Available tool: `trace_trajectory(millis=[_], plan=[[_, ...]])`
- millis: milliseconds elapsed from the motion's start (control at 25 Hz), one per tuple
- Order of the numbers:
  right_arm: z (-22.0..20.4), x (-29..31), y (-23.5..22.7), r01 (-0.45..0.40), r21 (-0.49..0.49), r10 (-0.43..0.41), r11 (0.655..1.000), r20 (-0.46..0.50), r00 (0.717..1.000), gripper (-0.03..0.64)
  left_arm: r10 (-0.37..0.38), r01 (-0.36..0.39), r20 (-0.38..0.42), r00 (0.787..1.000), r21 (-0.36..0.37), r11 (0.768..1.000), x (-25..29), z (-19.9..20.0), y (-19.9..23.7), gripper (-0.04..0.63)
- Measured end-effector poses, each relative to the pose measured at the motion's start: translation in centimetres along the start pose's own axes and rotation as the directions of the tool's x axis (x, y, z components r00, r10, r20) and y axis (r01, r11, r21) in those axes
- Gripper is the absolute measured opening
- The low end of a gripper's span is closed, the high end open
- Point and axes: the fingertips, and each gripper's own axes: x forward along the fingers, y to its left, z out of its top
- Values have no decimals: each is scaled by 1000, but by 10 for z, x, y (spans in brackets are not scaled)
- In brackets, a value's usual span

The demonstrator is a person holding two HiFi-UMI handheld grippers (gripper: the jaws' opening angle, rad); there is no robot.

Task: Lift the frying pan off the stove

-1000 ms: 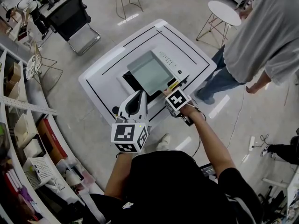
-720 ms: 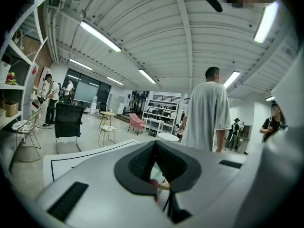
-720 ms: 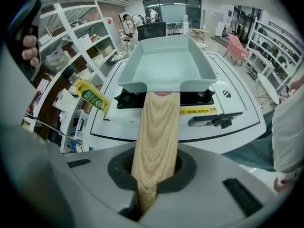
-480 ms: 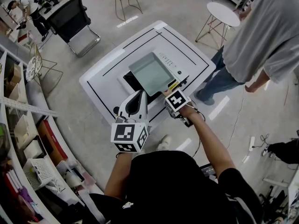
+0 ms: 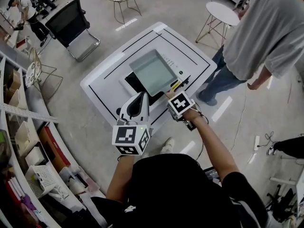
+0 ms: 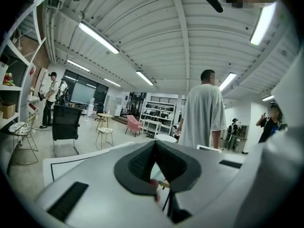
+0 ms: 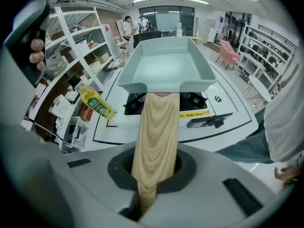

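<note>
My right gripper [image 7: 156,172] squeezes the wooden handle [image 7: 156,127] tight, so the frying pan [image 7: 166,63] stays flat, up over the stove [image 7: 195,99] on the counter [image 5: 104,80]. My left gripper [image 6: 154,148] is closed on nothing and waits beside it.

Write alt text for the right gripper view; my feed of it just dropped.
The right claw is shut on the light wooden handle of a pale blue-green square frying pan, which appears raised just above the black stove set in a white counter. Shelving stands at left, and a person in a grey shirt is at the right edge.
</note>
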Motion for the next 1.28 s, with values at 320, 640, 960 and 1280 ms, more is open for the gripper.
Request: trace_trajectory(millis=[320,640,960,1280], plan=[[7,-26,28,-6,59,1,998,91,996,12,-42,42,13,999,14,999,-19,5,-4,9],[5,-49,51,-1,103,-14,995,142,990,12,-76,75,23,997,28,997,-41,11,-7,9],[-10,-73,71,79,147,-100,986,138,985,12,-111,110,24,994,38,993,-69,11,-9,9],[-8,-90,107,58,185,-100,981,226,969,12,-158,156,17,987,53,986,-94,6,-12,9]])
